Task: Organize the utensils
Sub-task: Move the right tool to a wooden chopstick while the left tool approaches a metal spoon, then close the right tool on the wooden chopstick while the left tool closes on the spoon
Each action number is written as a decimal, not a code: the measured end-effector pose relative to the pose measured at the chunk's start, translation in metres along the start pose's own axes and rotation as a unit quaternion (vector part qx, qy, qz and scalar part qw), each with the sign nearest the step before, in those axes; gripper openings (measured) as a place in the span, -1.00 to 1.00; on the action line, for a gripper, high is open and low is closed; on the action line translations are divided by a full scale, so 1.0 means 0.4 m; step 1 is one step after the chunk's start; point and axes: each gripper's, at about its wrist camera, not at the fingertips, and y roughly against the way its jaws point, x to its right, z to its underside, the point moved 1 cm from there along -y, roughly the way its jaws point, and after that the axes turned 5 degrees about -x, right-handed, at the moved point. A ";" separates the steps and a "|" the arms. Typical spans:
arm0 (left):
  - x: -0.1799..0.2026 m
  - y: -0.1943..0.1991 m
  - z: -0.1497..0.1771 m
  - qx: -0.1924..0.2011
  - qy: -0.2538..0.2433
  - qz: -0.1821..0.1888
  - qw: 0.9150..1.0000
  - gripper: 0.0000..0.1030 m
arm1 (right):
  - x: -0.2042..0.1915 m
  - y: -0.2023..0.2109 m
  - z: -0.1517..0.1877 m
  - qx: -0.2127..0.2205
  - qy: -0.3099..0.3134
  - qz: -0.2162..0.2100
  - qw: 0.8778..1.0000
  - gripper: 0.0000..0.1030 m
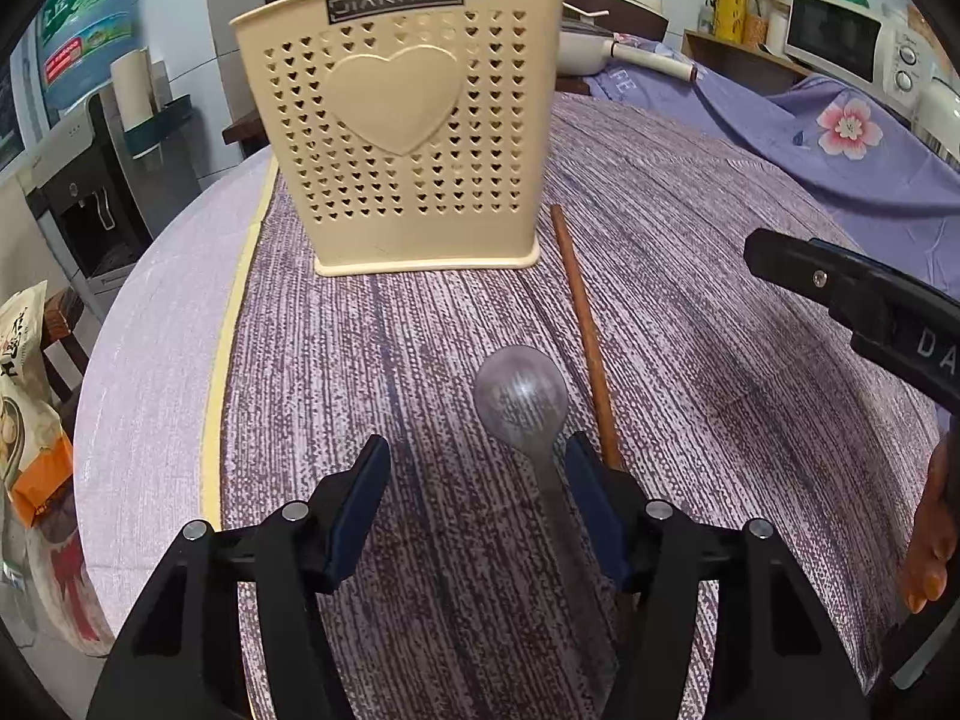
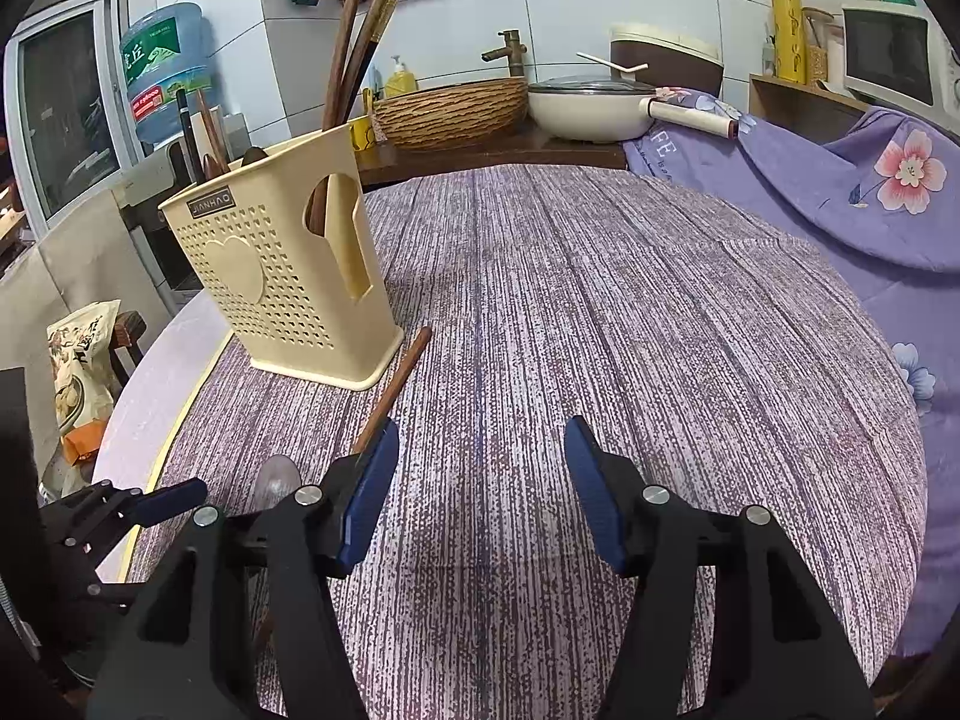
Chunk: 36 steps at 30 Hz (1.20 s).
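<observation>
A cream perforated utensil holder (image 1: 396, 138) with a heart on its front stands upright on the purple striped cloth; in the right wrist view the holder (image 2: 282, 282) has several wooden utensils (image 2: 354, 42) standing in it. A metal spoon (image 1: 521, 402) lies bowl-forward on the cloth, its handle running back between the fingers of my open left gripper (image 1: 474, 480), close to the right finger. A brown wooden chopstick (image 1: 585, 330) lies just right of the spoon. My right gripper (image 2: 480, 462) is open and empty over bare cloth, with the chopstick (image 2: 396, 384) and spoon (image 2: 276, 480) to its left.
The round table's edge (image 1: 150, 360) curves close on the left, with a snack bag (image 1: 24, 396) beyond it. A purple floral sheet (image 2: 840, 198) covers the right side. A white pan (image 2: 594, 108) and wicker basket (image 2: 450, 111) sit on a counter behind.
</observation>
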 end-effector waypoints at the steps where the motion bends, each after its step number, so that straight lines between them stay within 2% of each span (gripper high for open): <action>1: 0.003 -0.003 -0.001 -0.003 -0.002 0.000 1.000 0.13 | 0.000 0.000 0.000 0.000 -0.001 -0.002 1.000 0.12; 8: 0.020 -0.022 -0.020 -0.008 -0.005 -0.001 1.000 0.08 | 0.001 -0.001 -0.005 -0.001 -0.002 -0.004 1.000 0.13; 11: 0.023 -0.030 -0.036 -0.011 -0.002 0.002 1.000 -0.04 | 0.004 -0.003 -0.007 -0.002 -0.003 -0.002 1.000 0.13; 15: 0.028 -0.038 -0.056 -0.014 0.003 0.008 1.000 -0.31 | 0.003 -0.010 -0.009 -0.007 -0.004 0.002 1.000 0.13; 18: 0.020 -0.037 -0.064 -0.012 0.017 0.020 1.000 -0.31 | -0.003 -0.029 -0.013 -0.022 -0.004 -0.005 1.000 0.13; 25: -0.025 0.009 -0.067 0.016 0.043 0.032 0.998 -0.31 | -0.035 -0.115 -0.041 -0.079 -0.025 -0.030 0.996 0.13; 31: -0.091 0.088 -0.065 0.062 0.067 0.025 0.995 -0.31 | -0.102 -0.171 -0.051 -0.099 -0.019 -0.035 0.994 0.04; 36: -0.123 0.129 -0.058 0.086 0.076 0.020 0.993 -0.31 | -0.134 -0.228 -0.052 -0.114 -0.020 -0.003 0.993 -0.25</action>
